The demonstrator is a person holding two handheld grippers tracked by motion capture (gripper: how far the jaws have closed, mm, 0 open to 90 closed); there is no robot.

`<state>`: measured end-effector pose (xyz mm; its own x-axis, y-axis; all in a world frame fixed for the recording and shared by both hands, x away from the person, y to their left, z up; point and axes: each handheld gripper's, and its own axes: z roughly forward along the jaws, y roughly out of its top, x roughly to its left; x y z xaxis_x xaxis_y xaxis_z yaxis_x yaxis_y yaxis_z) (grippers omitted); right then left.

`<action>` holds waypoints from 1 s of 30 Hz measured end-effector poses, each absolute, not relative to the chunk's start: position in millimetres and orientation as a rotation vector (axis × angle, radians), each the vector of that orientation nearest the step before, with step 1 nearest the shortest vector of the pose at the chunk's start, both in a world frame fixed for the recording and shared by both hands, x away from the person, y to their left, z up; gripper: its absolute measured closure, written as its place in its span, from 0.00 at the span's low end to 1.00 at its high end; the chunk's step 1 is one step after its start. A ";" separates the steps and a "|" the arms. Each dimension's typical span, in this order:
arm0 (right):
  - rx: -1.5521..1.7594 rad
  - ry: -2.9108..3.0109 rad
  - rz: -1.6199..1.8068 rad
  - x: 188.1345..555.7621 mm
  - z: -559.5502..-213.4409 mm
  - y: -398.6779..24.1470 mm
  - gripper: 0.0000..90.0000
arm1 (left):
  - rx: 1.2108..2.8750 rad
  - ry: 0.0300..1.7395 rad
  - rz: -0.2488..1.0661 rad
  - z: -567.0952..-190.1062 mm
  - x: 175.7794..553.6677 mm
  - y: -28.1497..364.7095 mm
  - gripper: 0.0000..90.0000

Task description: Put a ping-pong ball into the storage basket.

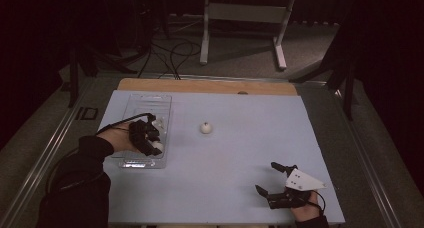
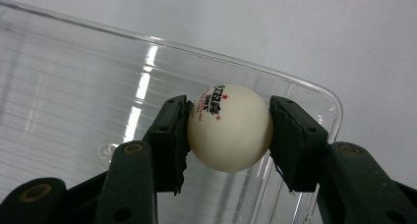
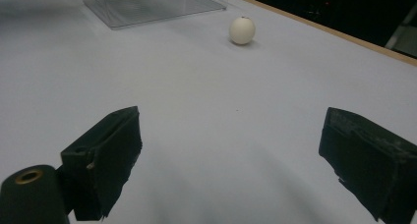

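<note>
My left gripper [image 2: 229,130] is shut on a white ping-pong ball [image 2: 229,127] with red and black print, held over the clear plastic tray [image 2: 69,86]. From above, that gripper [image 1: 154,140] hangs over the tray [image 1: 134,107] at the table's left, with the ball [image 1: 158,147] between its jaws. Another white ball [image 1: 159,122] lies in the tray beside it. A loose white ball [image 1: 205,127] rests on the pale blue mat near the middle, also seen ahead of the right gripper [image 3: 242,30]. My right gripper [image 1: 267,178] stands open near the front right with nothing between its jaws [image 3: 231,155].
The pale blue mat [image 1: 235,153] covers the table, with a wooden strip [image 1: 200,86] along its far edge. Beyond the table stand a white metal frame [image 1: 245,18] and floor cables [image 1: 170,53]. The tray's corner [image 3: 147,5] shows far off in the right gripper view.
</note>
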<state>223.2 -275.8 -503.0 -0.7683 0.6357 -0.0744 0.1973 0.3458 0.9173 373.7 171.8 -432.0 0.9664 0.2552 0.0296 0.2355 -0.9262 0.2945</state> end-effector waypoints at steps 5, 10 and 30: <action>0.730 2.193 1.409 223.6 -503.2 -276.1 0.10 | 2.811 0.370 0.102 -432.7 374.7 172.5 0.58; 0.743 2.195 1.408 223.1 -503.1 -276.0 0.10 | 2.805 0.392 0.111 -433.4 376.4 173.4 0.53; 0.735 2.199 1.398 223.4 -503.6 -275.6 0.10 | 2.784 0.482 0.151 -418.1 379.1 177.8 0.02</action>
